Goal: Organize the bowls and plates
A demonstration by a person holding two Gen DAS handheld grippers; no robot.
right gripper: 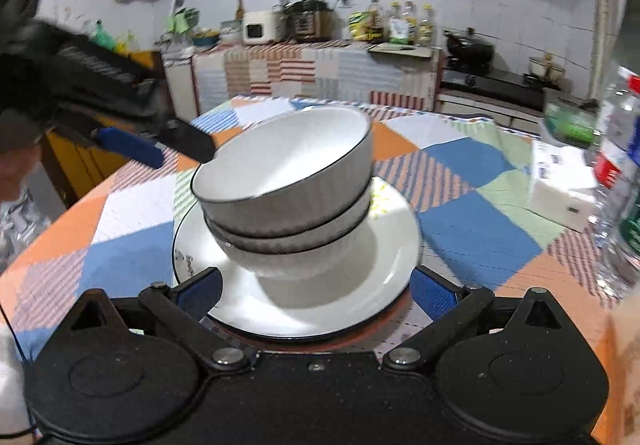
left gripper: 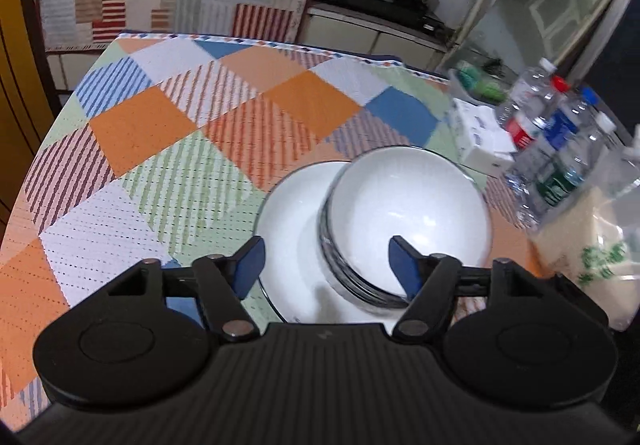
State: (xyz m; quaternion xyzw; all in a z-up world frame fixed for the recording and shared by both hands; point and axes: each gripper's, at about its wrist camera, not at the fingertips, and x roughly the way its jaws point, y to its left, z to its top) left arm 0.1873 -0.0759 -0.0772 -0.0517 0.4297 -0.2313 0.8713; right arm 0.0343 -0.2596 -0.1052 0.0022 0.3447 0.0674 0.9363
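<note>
A white plate (right gripper: 384,269) with a black rim lies on the checked tablecloth. Two white ribbed bowls are stacked on it; the top bowl (right gripper: 280,169) sits tilted in the lower bowl (right gripper: 320,257). In the left wrist view the top bowl (left gripper: 412,213) and the plate (left gripper: 292,213) show from above. My left gripper (left gripper: 326,265) is open just above the plate, its right pad by the bowl's rim; it also shows in the right wrist view (right gripper: 160,149) at the top bowl's left rim. My right gripper (right gripper: 316,293) is open, its pads on either side of the plate's near edge.
Several water bottles (left gripper: 552,141) and a white box (left gripper: 480,141) stand at the table's right. A bag (left gripper: 592,245) lies at the near right. The tablecloth (left gripper: 180,149) stretches left and back. A counter with appliances lines the far wall (right gripper: 312,65).
</note>
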